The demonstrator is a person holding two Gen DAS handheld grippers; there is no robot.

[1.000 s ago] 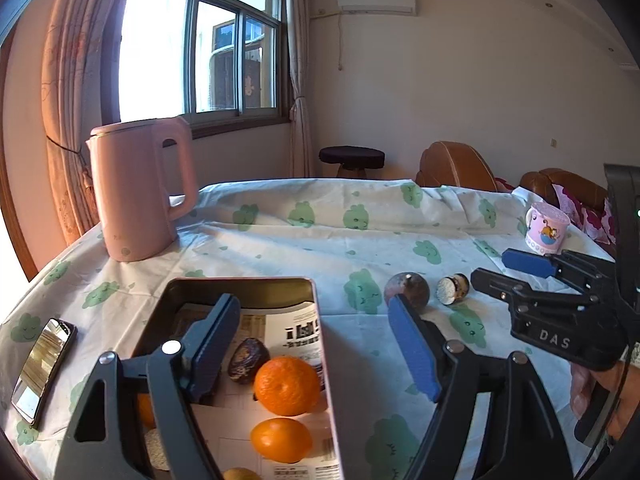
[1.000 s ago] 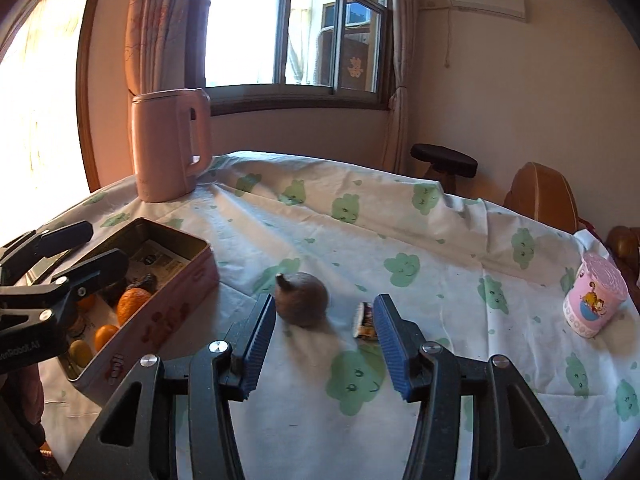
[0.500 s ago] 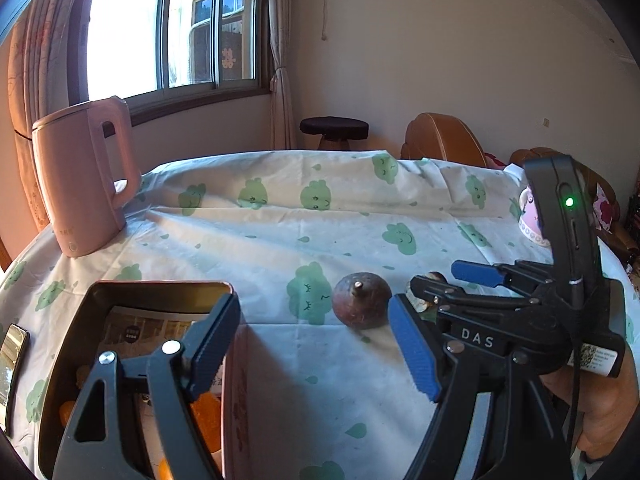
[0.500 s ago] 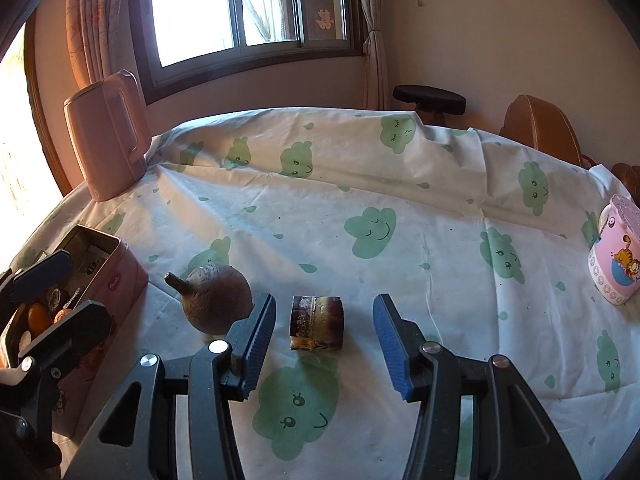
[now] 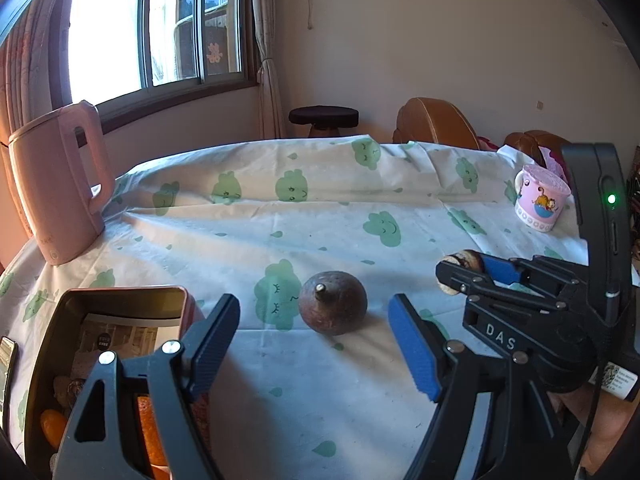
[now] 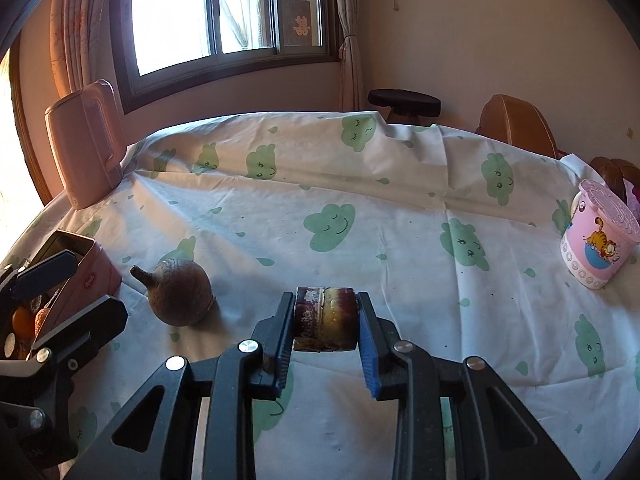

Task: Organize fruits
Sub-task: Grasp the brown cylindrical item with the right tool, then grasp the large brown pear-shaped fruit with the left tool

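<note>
My right gripper (image 6: 325, 322) is shut on a short brown-purple sugarcane piece (image 6: 325, 322) on the tablecloth; it also shows in the left wrist view (image 5: 460, 261). A round brown fruit with a stem (image 5: 333, 303) lies just ahead of my open, empty left gripper (image 5: 314, 344), and left of the right gripper (image 6: 181, 297). The pink tin box (image 5: 124, 294) at lower left holds oranges (image 5: 52, 426) and other fruit on paper; it also shows in the right wrist view (image 6: 96, 276).
A pink kettle (image 5: 56, 184) stands at the far left. A pink cartoon cup (image 6: 596, 240) stands at the right. A phone (image 5: 6, 364) lies left of the tin. Chairs and a stool stand behind the table.
My right gripper moved forward and closed on the sugarcane piece. My left gripper swung right, away from the tin, toward the round brown fruit, staying open.
</note>
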